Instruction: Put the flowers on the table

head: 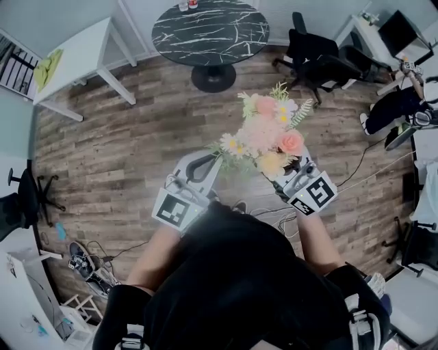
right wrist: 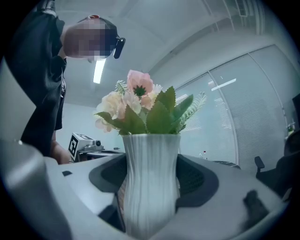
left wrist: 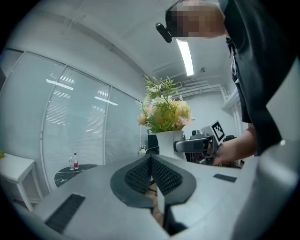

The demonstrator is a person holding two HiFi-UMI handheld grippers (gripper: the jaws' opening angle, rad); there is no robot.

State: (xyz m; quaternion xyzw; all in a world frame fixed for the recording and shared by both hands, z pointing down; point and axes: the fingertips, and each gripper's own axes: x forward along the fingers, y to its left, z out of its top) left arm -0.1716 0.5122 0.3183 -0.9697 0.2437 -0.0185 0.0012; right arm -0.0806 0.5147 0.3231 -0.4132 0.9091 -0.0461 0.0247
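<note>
Right gripper (head: 295,176): jaws stood wide, 1 dark pad on each side of a white ribbed vase (right wrist: 150,173), both pressed to its waist. Vase upright, carrying the flowers (head: 268,133), pink, peach and cream with green sprigs. Bouquet was held in the air above the wood floor (head: 123,150), in front of the person's torso (head: 233,273), well apart from the round black marble table (head: 210,31). Left gripper (left wrist: 151,173): 2 ribbed pads met with nothing between them, just beside the vase. In the head view the blooms hid the vase entirely. Vase base was cut off at the bottom of the right gripper view. 2 small bottles (head: 188,5) on the marble table were cropped by the head view's top edge.
</note>
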